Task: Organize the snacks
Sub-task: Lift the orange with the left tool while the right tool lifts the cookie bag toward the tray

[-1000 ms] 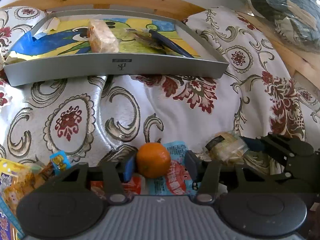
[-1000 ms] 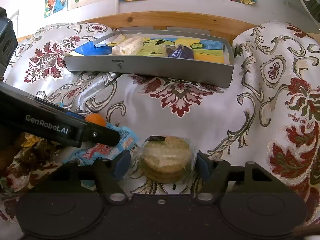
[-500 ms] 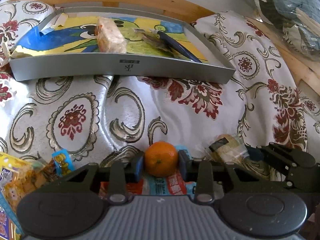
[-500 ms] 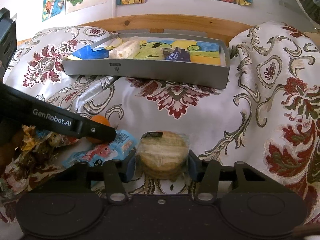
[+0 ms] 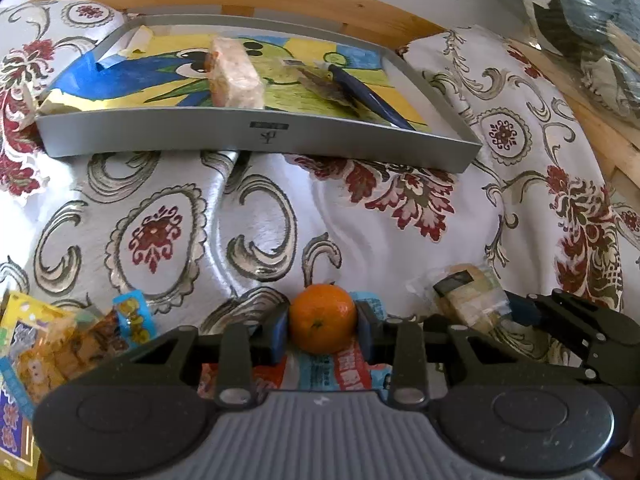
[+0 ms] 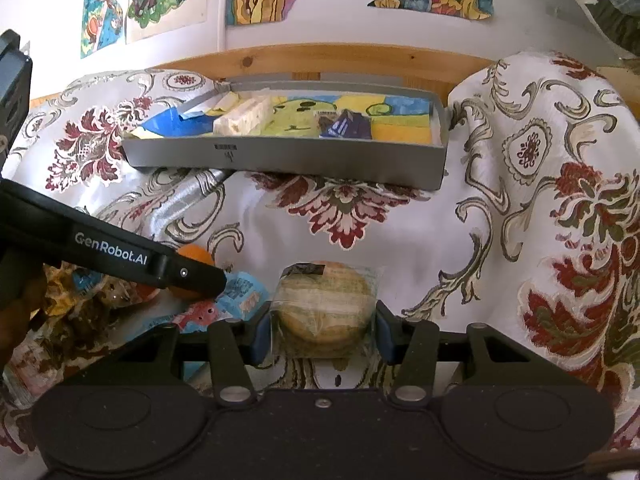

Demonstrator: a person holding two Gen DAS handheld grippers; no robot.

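- Left gripper point(image 5: 322, 326) pinches the orange point(image 5: 322, 318), near, left of centre; being round, it may squirt free.
- Right gripper point(image 6: 323, 330) squeezes the wrapped biscuits point(image 6: 325, 308) just right; crushing seems likely before the far tray point(image 6: 288, 154).

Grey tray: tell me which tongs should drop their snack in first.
Left. The left tongs are shut on the orange, facing the grey tray. The right tongs flank the wrapped biscuits, contact unclear.
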